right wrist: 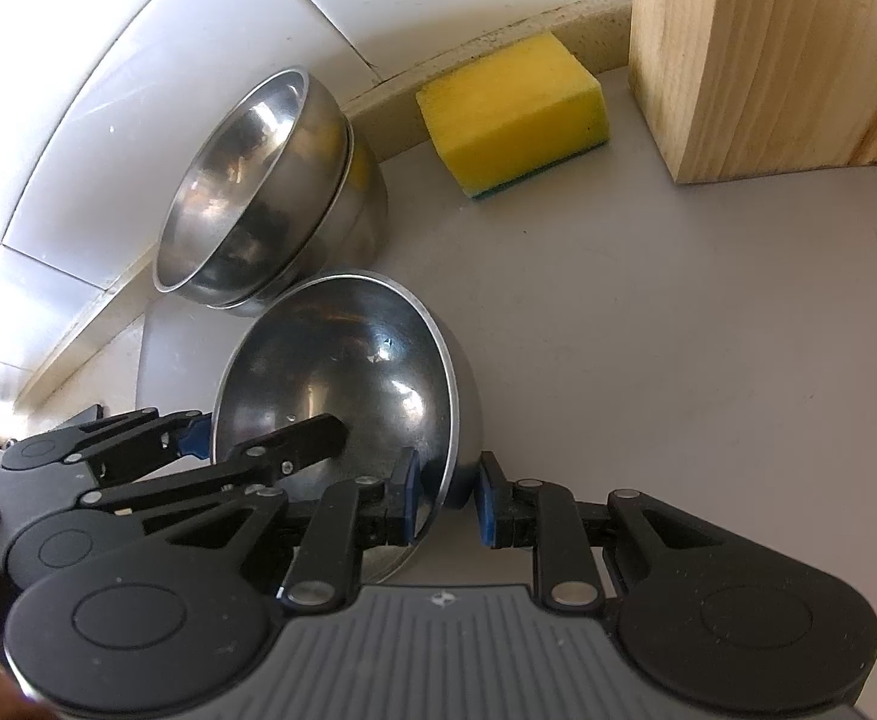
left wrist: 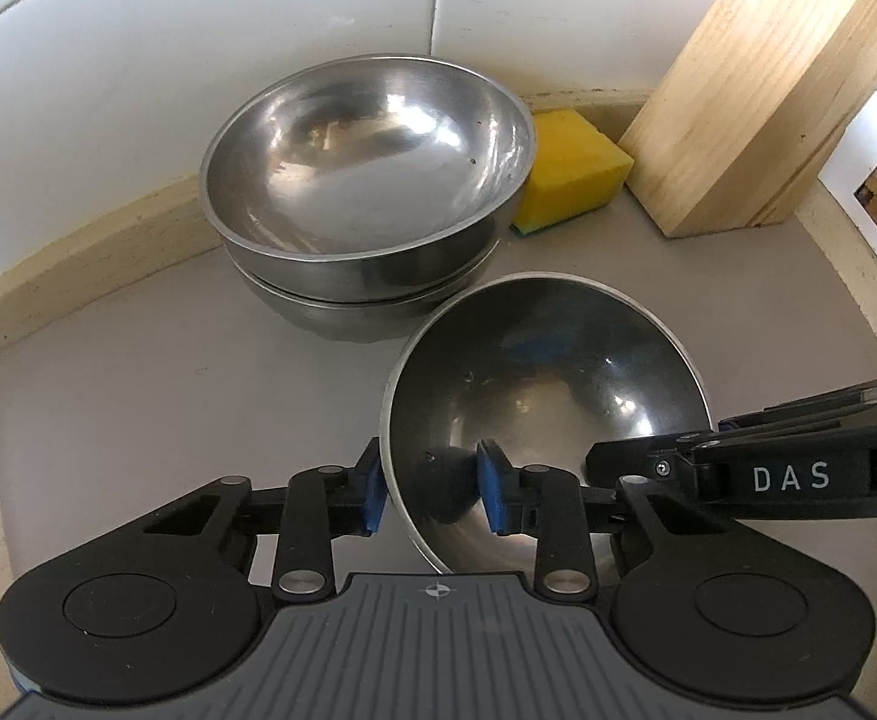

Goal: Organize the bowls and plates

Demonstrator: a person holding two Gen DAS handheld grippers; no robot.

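**Both tools clamped on one bowl**

Your left tool (left wrist: 432, 489) pinches the near-left rim of the tilted steel bowl (left wrist: 552, 384), one pad inside, one outside. Your right tool (right wrist: 445, 498) grips the same bowl's right rim. Beyond it, two nested bowls (left wrist: 366, 180) sit on the grey surface (left wrist: 138, 396), with a yellow sponge (left wrist: 570, 174) and wooden block (left wrist: 762, 96) far right.

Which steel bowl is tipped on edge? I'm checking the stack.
The near bowl, clamped by both grippers, left and right; the stacked bowls sit upright.
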